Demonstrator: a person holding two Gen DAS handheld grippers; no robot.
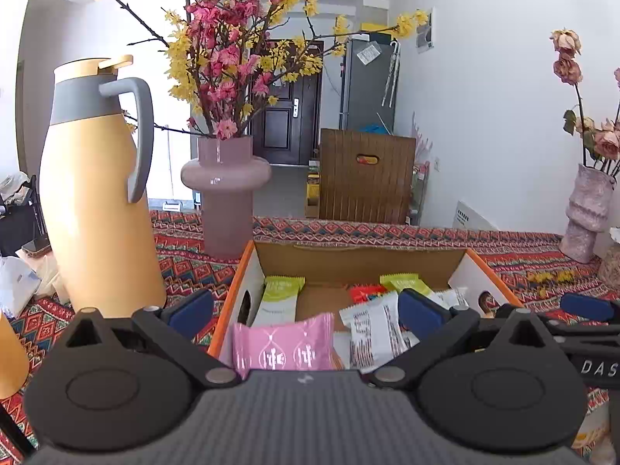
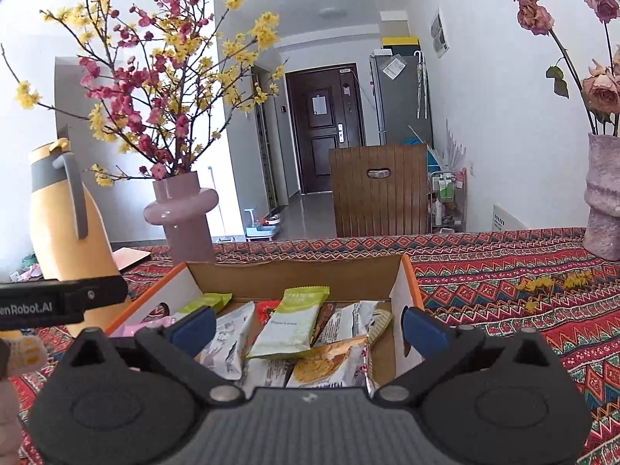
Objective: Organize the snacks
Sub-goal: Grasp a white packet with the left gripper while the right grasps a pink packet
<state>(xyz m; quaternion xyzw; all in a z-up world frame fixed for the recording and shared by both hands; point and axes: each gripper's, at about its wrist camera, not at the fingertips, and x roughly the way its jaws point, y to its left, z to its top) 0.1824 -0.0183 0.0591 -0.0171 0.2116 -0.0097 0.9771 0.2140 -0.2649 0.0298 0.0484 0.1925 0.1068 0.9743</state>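
Note:
An open cardboard box with orange edges sits on the patterned tablecloth and holds several snack packets. In the left wrist view I see a pink packet, a green-and-white packet and a white packet. In the right wrist view a green-and-white packet lies on top of white packets, with an orange cracker packet in front. My left gripper is open and empty over the box's near left. My right gripper is open and empty over the box's near right.
A yellow thermos jug stands left of the box. A pink vase of flowering branches stands behind it. A second pink vase of dried roses stands at the right. Fallen yellow petals lie on the cloth.

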